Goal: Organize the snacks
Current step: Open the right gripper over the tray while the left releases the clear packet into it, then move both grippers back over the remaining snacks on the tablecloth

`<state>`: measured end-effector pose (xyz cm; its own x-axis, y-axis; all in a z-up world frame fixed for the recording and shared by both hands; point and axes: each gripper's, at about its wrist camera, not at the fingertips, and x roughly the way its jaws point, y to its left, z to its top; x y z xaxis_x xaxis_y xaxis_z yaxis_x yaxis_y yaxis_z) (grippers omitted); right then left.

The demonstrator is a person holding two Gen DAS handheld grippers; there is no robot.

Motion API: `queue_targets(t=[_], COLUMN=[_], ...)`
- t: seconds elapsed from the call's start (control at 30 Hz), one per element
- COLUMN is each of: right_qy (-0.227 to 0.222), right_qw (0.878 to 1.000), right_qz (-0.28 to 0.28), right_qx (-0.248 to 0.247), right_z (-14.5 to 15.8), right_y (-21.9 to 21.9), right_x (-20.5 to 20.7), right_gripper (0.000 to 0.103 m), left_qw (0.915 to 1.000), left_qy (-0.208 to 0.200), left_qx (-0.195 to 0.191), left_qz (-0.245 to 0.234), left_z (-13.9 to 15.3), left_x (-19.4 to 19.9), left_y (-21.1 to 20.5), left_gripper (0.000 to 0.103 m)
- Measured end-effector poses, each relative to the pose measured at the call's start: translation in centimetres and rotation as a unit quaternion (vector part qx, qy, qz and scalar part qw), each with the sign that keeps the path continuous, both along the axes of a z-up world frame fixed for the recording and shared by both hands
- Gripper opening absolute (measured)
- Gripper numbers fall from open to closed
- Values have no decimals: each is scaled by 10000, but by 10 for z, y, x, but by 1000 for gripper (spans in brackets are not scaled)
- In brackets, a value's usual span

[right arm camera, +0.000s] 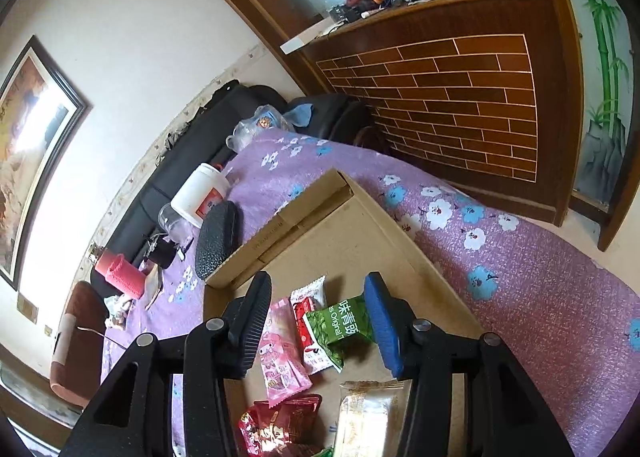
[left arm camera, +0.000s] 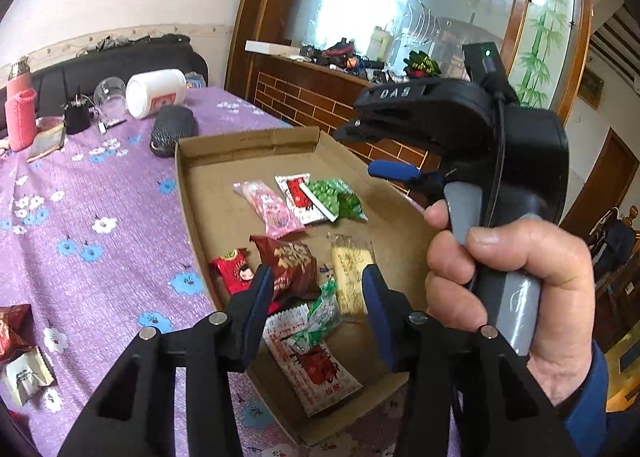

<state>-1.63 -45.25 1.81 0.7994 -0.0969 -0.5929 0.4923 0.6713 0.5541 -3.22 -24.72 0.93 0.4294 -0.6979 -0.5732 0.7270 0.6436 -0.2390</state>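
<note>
Both grippers, left gripper [left arm camera: 316, 289] and right gripper [right arm camera: 316, 321], hover part-open and empty over snack packets already lying in the cardboard tray [left arm camera: 192, 193]; probably between placements, next fetching the loose packets [left arm camera: 24, 373] on the tablecloth [left arm camera: 100, 217].

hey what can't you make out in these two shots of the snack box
- Left wrist view: red snack packet, partly hidden behind a left gripper finger.
- Right wrist view: yellow wafer packet, cut off by the bottom edge.
- Left wrist view: packets on the tablecloth, cut off at left edge.
</note>
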Motion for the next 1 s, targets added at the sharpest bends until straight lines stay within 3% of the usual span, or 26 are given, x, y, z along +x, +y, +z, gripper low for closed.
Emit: queue_targets(t=[0.33,0.57,0.8,1.0], right_qy=[-83,-131,-277,-296], right_qw=[9999,9993,9964,9923], right_qz=[-30,228,528,894], right_qx=[-85,-277,-599,-806], right_z=[5,10,17,18], right_y=[1,14,33,54], right_x=[-1,5,9,17], right_gripper=[52,52,52,52], left_qw=[9988,9978,9955,9862], left_qy=[-336,-96,-46,-127], left_qx=[-61,159,304,380], left_qz=[347,634,896,1607], left_z=[26,36,43,42], left_x=[0,5,8,29], left_y=[14,32,78,154], left_gripper=[45,46,46,52])
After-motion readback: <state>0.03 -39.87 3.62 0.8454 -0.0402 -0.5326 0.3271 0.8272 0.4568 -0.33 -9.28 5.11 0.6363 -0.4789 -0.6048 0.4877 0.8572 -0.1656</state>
